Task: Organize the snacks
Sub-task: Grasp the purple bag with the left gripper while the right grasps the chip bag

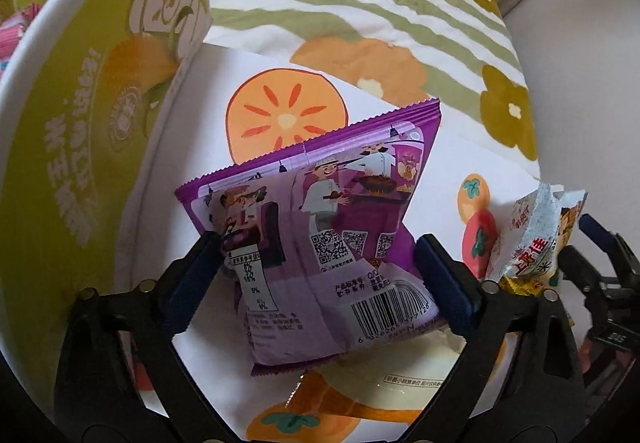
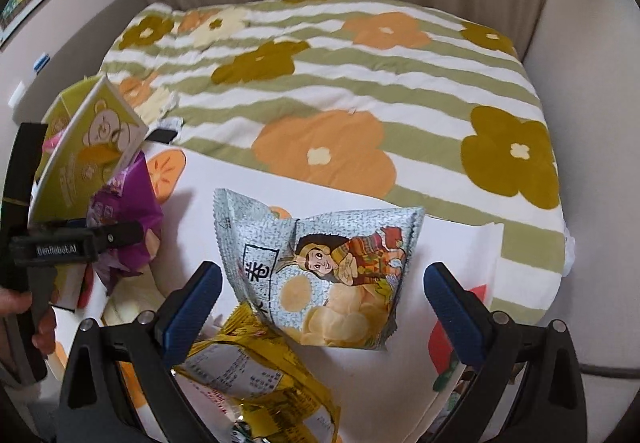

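Meanwhile the left gripper (image 1: 316,263) has its jaws clamped on a purple bag (image 1: 316,227) beside the green box (image 1: 80,123), while the right gripper (image 2: 322,295) hangs with jaws wide around a silver chip bag (image 2: 320,275) lying on the white cloth (image 2: 440,235) above a yellow bag (image 2: 256,371).

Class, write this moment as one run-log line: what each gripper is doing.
left gripper: shut on purple snack bag | right gripper: open, around silver chip bag | green box: beside
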Tool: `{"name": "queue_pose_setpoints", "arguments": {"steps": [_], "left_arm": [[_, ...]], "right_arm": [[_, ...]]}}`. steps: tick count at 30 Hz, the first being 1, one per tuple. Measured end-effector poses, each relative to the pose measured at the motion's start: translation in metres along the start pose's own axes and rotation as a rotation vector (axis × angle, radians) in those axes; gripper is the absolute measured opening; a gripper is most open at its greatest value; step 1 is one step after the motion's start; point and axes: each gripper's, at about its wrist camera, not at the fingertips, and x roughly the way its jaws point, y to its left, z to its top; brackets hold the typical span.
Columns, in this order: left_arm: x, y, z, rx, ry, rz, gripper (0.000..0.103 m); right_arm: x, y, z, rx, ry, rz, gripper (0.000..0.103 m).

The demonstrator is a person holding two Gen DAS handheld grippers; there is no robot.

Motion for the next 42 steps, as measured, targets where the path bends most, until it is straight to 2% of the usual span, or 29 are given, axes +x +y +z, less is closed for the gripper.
{"name": "queue_pose_setpoints", "arguments": {"steps": [4, 5, 8, 16, 20, 22, 23, 24, 25, 28, 35, 42], "left_arm": [[0.0, -0.006, 0.001, 0.054, -0.002, 0.023, 0.083], [-0.001, -0.008, 0.001, 0.065, -0.003, 0.028, 0.076], [-0.002, -0.011, 0.005, 0.083, 0.002, 0.032, 0.075], [-0.011, -0.013, 0.009, 0.101, -0.013, 0.023, 0.072], [-0.016, -0.013, 0.007, 0.104, -0.023, 0.023, 0.072], [-0.019, -0.013, 0.005, 0.11, -0.031, 0.022, 0.072], [-0.02, -0.014, 0.004, 0.114, -0.034, 0.023, 0.072], [-0.021, -0.014, 0.003, 0.118, -0.037, 0.023, 0.072], [-0.023, -0.015, 0.002, 0.122, -0.04, 0.022, 0.072], [-0.027, -0.017, 0.0, 0.129, -0.052, 0.014, 0.072], [-0.052, -0.026, -0.006, 0.16, -0.108, -0.002, 0.072], [-0.096, -0.038, -0.012, 0.185, -0.191, -0.037, 0.072]], "right_arm": [[0.009, 0.001, 0.002, -0.048, 0.028, -0.006, 0.101], [0.011, 0.0, 0.002, -0.056, 0.035, -0.005, 0.101], [0.021, -0.001, 0.002, -0.077, 0.061, 0.0, 0.101], [0.046, -0.001, 0.006, -0.053, 0.111, 0.127, 0.101], [0.053, 0.008, 0.008, -0.092, 0.122, 0.137, 0.101], [0.055, 0.01, 0.008, -0.095, 0.122, 0.143, 0.096], [0.056, 0.01, 0.007, -0.096, 0.125, 0.151, 0.081], [0.058, 0.011, 0.007, -0.098, 0.133, 0.163, 0.074], [0.059, 0.012, 0.006, -0.099, 0.133, 0.167, 0.074], [0.056, 0.016, 0.004, -0.122, 0.115, 0.177, 0.062], [0.034, 0.021, 0.004, -0.114, 0.044, 0.182, 0.058], [-0.013, 0.027, 0.008, -0.084, -0.044, 0.162, 0.058]]}}
